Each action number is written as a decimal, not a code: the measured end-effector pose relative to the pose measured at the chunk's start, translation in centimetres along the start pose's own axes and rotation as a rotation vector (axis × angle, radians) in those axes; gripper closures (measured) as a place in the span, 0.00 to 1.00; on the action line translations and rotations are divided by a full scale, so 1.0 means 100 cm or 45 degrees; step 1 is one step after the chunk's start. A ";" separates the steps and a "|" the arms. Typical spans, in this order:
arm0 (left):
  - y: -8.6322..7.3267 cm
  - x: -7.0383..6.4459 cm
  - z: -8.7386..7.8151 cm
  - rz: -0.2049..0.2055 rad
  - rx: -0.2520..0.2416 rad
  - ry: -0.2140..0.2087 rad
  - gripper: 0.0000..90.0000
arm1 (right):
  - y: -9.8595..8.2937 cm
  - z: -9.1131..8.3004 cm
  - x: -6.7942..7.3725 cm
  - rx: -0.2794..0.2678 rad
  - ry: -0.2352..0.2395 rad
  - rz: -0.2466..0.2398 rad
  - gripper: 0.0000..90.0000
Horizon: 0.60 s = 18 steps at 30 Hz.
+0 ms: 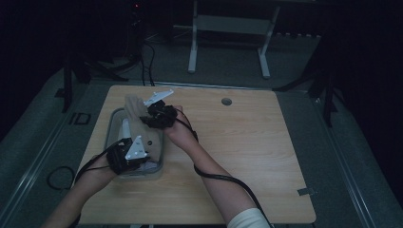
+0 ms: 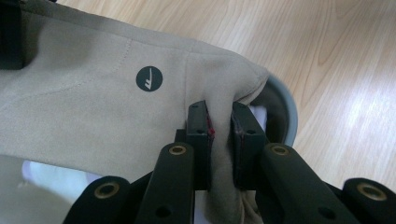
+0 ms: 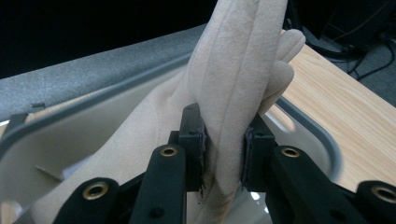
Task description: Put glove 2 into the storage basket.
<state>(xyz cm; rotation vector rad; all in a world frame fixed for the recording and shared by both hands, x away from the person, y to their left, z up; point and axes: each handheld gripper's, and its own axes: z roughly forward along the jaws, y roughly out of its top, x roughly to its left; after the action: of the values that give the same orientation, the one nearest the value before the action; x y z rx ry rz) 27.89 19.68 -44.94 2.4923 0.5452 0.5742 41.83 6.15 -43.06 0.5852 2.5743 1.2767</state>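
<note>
Both hand-held grippers clenched on beige glove (image 2: 93,93): left hand-held gripper (image 2: 220,140) pins cuff, right hand-held gripper (image 3: 223,149) lifts fingers, stretching it over clear bin (image 1: 114,118) near counter (image 1: 237,142) left edge.

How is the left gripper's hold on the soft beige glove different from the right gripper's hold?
The left gripper pinches the soft beige suede glove near its edge beside the round dark logo; the right gripper pinches it by the finger end. In the high view, the left gripper sits at the near end of the clear plastic bin, the right gripper at the far end. Both are shut on the glove.
</note>
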 end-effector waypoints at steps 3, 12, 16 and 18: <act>-0.010 0.001 -0.004 -0.013 0.013 0.005 0.89 | 0.004 0.010 0.007 -0.005 0.025 -0.002 0.83; -0.021 0.001 0.009 -0.045 0.031 -0.043 0.89 | -0.008 0.030 0.006 0.057 0.041 0.020 0.82; -0.023 0.002 0.017 -0.073 0.030 -0.074 0.89 | -0.021 0.043 -0.001 0.130 0.046 0.047 0.82; -0.024 0.002 0.021 -0.085 0.026 -0.075 0.89 | -0.025 0.048 -0.003 0.158 0.038 0.060 0.81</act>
<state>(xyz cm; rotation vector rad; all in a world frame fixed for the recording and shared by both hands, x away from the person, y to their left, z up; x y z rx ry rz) 28.45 20.83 -47.83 2.4913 0.6116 0.4700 43.16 8.04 -47.94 0.6586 2.6947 1.1547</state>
